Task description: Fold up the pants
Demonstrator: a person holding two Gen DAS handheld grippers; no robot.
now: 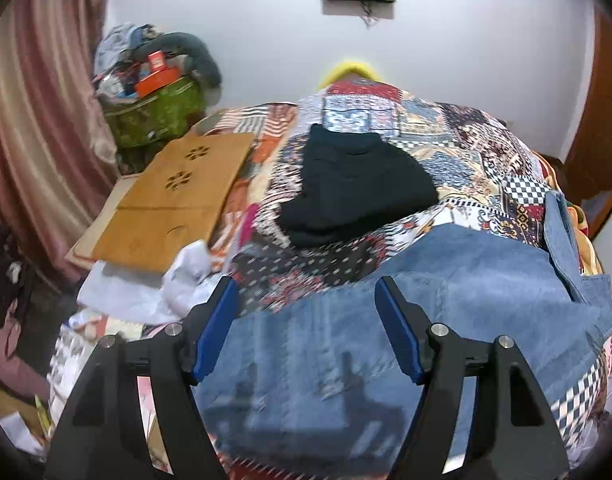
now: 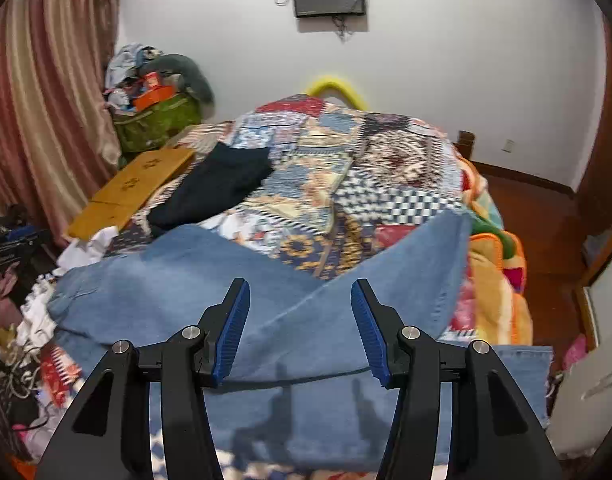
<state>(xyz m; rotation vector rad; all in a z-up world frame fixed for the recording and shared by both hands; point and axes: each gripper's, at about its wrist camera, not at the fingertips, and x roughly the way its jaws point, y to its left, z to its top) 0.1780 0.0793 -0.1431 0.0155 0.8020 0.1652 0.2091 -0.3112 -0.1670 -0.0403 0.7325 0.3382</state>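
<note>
Blue denim pants lie spread on the patchwork bedspread at the near end of the bed. In the right wrist view the pants show one leg folded across the other, its hem near the bed's right edge. My left gripper is open and empty, just above the denim. My right gripper is open and empty, above the overlapping legs. Both cast shadows on the cloth below.
A folded black garment lies further up the bed, also in the right wrist view. A wooden lap board lies at the left. A green bag of clutter stands by the pink curtain. White cloth is bunched at the left edge.
</note>
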